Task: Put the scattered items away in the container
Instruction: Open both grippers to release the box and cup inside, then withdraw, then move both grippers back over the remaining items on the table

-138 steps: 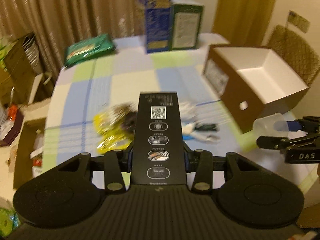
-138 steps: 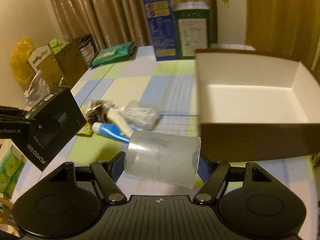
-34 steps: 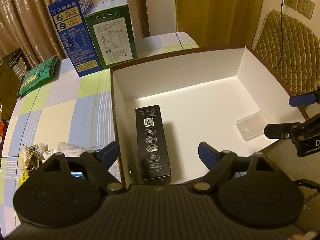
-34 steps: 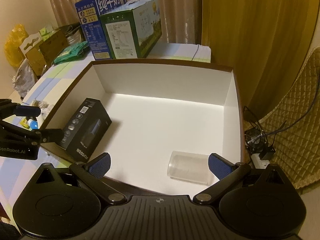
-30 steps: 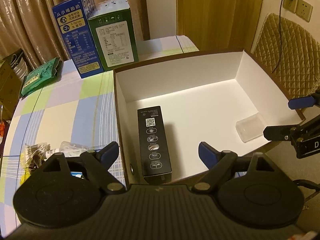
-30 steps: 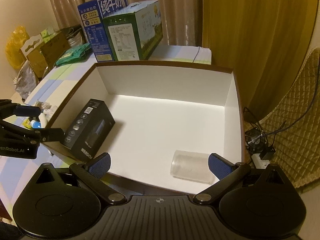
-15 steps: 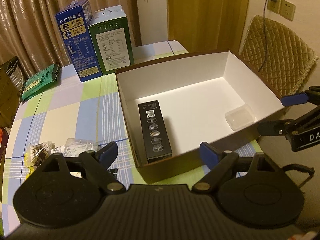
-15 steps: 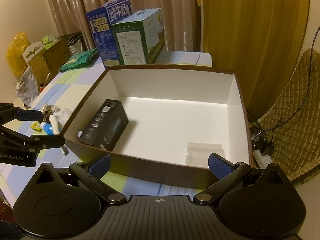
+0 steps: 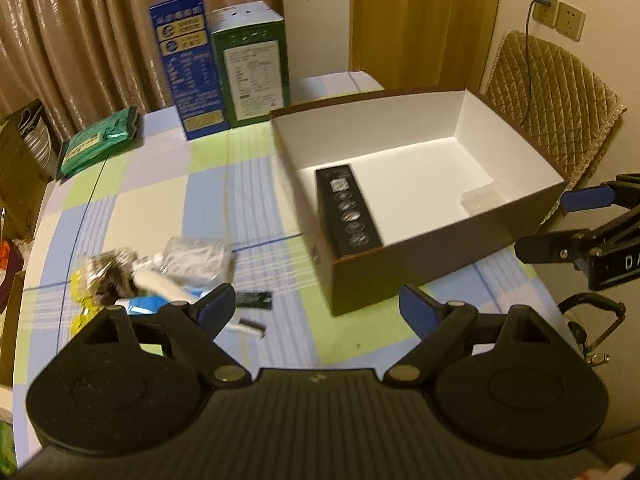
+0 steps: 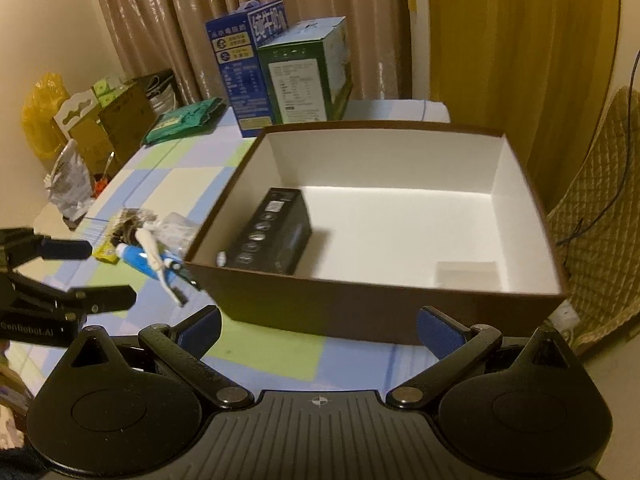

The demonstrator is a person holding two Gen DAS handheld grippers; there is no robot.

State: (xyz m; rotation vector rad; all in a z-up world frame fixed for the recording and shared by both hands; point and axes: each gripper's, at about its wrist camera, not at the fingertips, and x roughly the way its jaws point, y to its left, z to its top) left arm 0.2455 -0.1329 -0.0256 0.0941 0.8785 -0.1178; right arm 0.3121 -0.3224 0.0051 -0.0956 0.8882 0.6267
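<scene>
Now both my grippers, left (image 9: 316, 306) and right (image 10: 319, 327), hang spread wide and empty before the brown box (image 10: 360, 312). Inside it lie the black carton (image 10: 269, 237) at left and what seems a clear cup (image 10: 466, 275), half-hidden near right. Blurred scattered items (image 9: 160, 276) lie left on the table (image 9: 152, 200).

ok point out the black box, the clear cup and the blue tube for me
black box (image 9: 347, 211), left wrist view, on its printed top face.
clear cup (image 10: 466, 275), right wrist view, on its side wall.
blue tube (image 10: 138, 260), right wrist view, on its blue body.
</scene>
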